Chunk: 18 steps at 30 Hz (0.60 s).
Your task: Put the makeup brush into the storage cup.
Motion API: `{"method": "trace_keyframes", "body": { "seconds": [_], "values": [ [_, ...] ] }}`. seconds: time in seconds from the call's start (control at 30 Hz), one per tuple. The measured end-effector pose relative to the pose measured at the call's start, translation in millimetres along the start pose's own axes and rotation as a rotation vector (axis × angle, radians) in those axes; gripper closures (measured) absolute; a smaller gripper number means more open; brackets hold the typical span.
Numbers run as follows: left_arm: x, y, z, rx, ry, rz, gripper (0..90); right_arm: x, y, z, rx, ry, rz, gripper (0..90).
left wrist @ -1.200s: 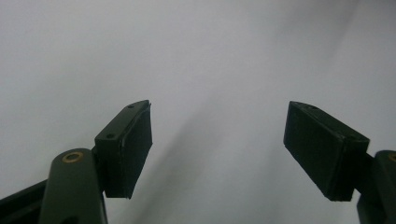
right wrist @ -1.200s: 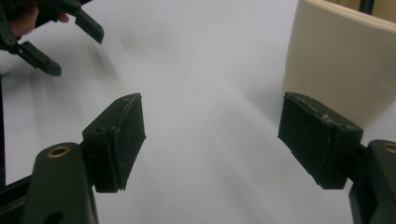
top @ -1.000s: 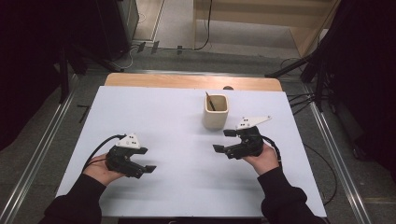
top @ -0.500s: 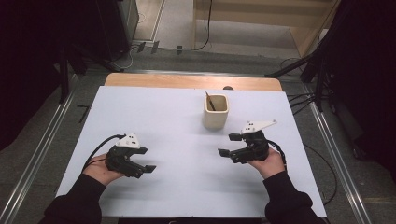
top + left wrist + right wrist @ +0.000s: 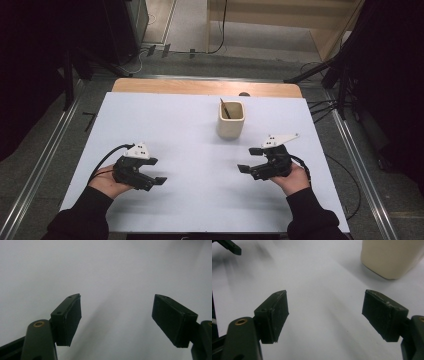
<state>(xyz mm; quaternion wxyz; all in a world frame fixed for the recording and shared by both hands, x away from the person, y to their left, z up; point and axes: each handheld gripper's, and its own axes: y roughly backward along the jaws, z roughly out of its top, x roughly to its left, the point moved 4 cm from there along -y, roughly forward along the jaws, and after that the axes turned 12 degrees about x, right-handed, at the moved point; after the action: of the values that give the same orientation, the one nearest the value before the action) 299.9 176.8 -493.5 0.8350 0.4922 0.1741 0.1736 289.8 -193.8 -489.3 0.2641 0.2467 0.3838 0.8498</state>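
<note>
Desk [image 5: 190,125], white top, wooden strip along the far edge. One cream square cup [image 5: 231,120] standing upright right of centre toward the far side, a thin dark stick leaning inside. Left hand-held gripper [image 5: 155,181] and right hand-held gripper [image 5: 249,160] near the front edge, well apart, jaws spread, nothing between them.

A white-topped bench [image 5: 200,125] with a wooden far edge stands on grey floor [image 5: 190,62]. Metal rails [image 5: 45,160] flank it; cables [image 5: 220,30] trail at 12 o'clock.
</note>
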Motion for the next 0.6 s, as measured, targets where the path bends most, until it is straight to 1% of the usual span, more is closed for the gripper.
{"method": "trace_keyframes", "body": {
  "seconds": [0.1,0.27,0.43,0.6],
  "values": [
    [-0.2,-0.1,0.0,0.002,-0.002,0.001,24.1,-0.3,1.9,-2.8,0.003,-0.005,-0.003,22.0],
    [-0.3,0.0,-0.1,-0.002,0.001,0.000,24.1,-1.4,2.8,-7.5,0.019,0.004,-0.016,22.0],
    [-0.2,0.0,0.0,0.000,-0.001,0.000,24.2,0.1,3.6,-12.2,0.041,0.010,-0.017,22.0],
    [-0.1,0.2,0.0,-0.002,-0.003,0.000,24.1,-1.6,4.2,-15.6,0.046,0.013,-0.018,22.0]
  ]
}}
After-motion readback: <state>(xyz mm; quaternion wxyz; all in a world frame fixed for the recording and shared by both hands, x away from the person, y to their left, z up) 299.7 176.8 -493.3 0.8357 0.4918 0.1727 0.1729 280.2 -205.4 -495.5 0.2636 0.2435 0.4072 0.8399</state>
